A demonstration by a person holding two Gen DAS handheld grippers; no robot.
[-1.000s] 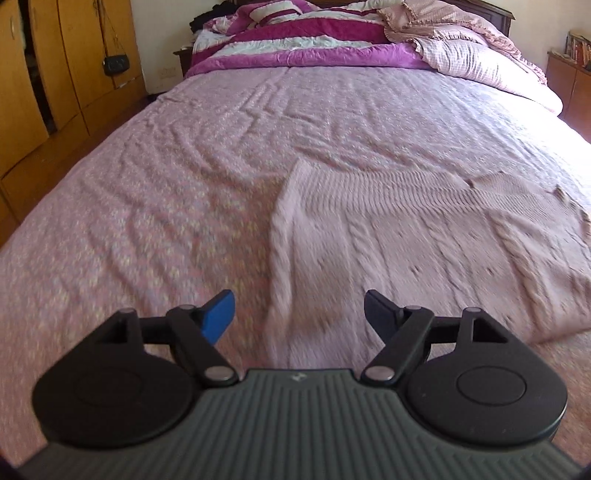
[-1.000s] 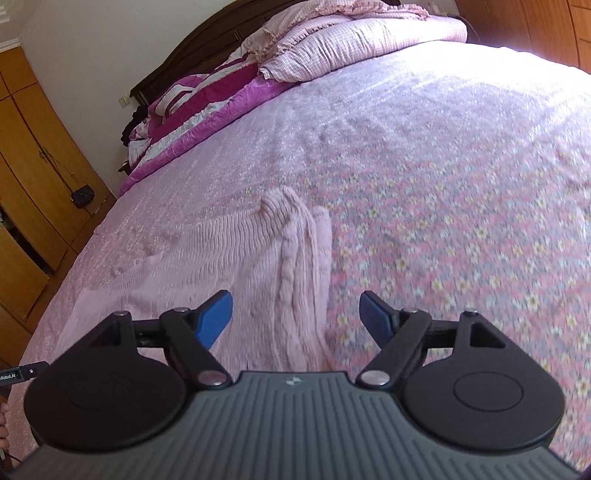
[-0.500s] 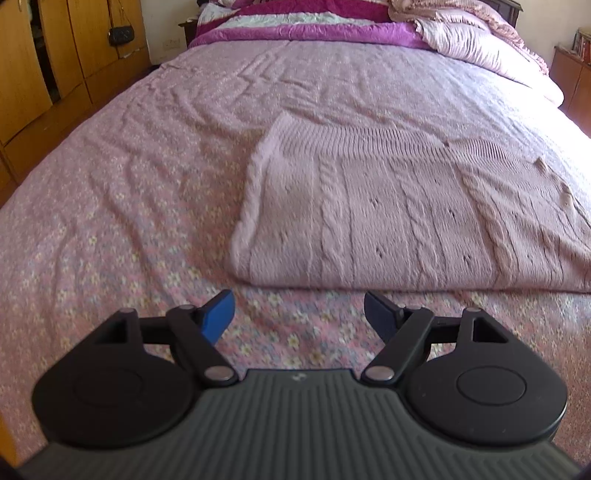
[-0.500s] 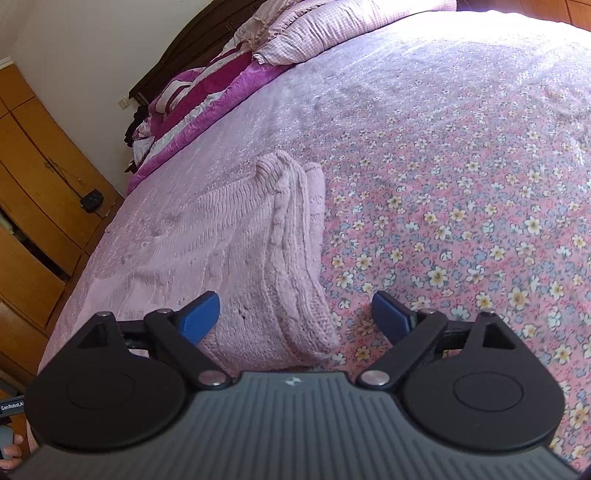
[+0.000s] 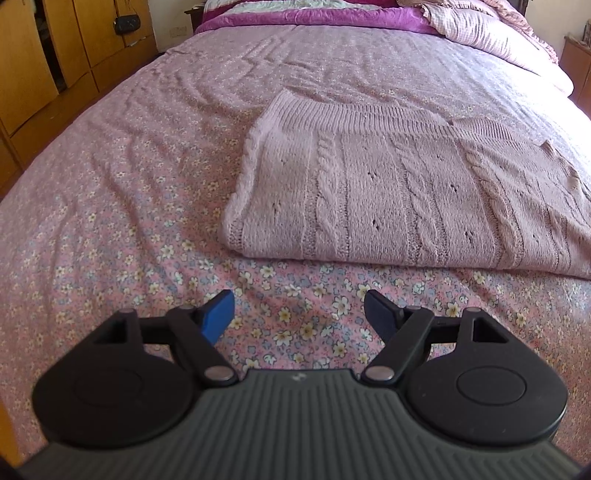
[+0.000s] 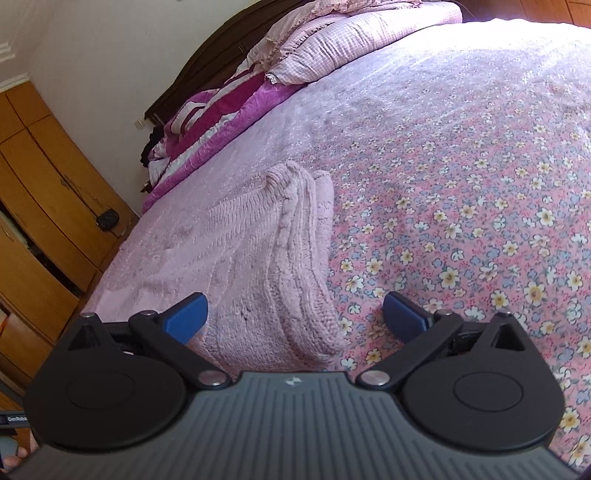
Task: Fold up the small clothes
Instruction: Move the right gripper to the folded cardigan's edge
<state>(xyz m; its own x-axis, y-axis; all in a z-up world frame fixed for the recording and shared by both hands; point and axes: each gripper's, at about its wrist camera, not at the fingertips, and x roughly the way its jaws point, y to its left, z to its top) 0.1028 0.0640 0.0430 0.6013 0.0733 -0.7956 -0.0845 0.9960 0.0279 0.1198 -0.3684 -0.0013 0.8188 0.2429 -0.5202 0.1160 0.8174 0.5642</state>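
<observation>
A pale pink cable-knit sweater [image 5: 388, 192] lies folded flat on the floral bedsheet [image 5: 110, 221]. My left gripper [image 5: 299, 314] is open and empty, held above the sheet a short way in front of the sweater's near folded edge. In the right wrist view the sweater [image 6: 258, 258] shows its stacked folded layers at its right end. My right gripper [image 6: 295, 314] is open and empty, hovering over that near right corner, with the sweater's edge between the jaws but not touching them.
Folded magenta and pink quilts [image 5: 332, 14] lie at the head of the bed. Wooden wardrobes [image 5: 44, 55] stand along the left side, with a small black bag [image 5: 127, 26] hanging there. A dark headboard [image 6: 221, 55] stands against the wall.
Both grippers have pulled back from the sweater toward the bed's near edge. The left gripper, earlier over the sweater, is now over bare sheet. The right jaws have opened slightly wider.
</observation>
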